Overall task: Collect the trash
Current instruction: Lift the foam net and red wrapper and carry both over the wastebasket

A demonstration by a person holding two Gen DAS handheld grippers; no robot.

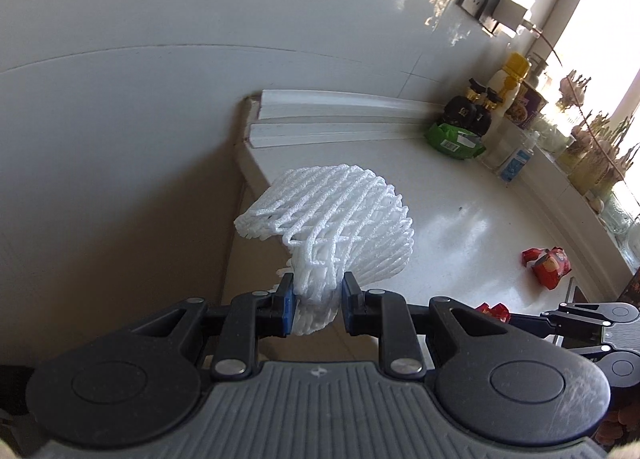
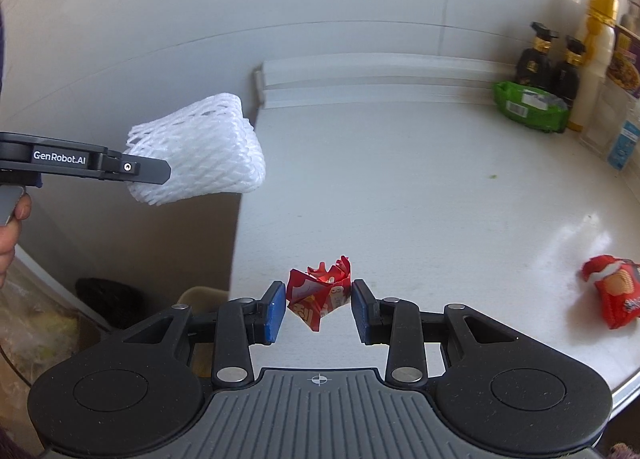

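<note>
My left gripper (image 1: 318, 299) is shut on the pinched end of a white foam fruit net (image 1: 332, 219), which fans out beyond the blue pads over the counter's left edge. The right wrist view shows the same net (image 2: 208, 151) hanging off the left gripper (image 2: 162, 171), with a hand behind it. My right gripper (image 2: 319, 303) is shut on a crumpled red wrapper (image 2: 320, 293), held just above the white counter (image 2: 400, 179). That held wrapper (image 1: 494, 310) peeks out beside the right gripper in the left wrist view. A second red snack packet (image 2: 612, 295) lies on the counter at the right.
Dark bottles (image 2: 548, 59), a yellow-capped bottle (image 2: 598, 39) and a green packet (image 2: 528, 105) crowd the back right corner. The counter ends at a left edge (image 2: 240, 219); below it are a beige floor and a dark object (image 2: 104, 299). A white wall stands behind.
</note>
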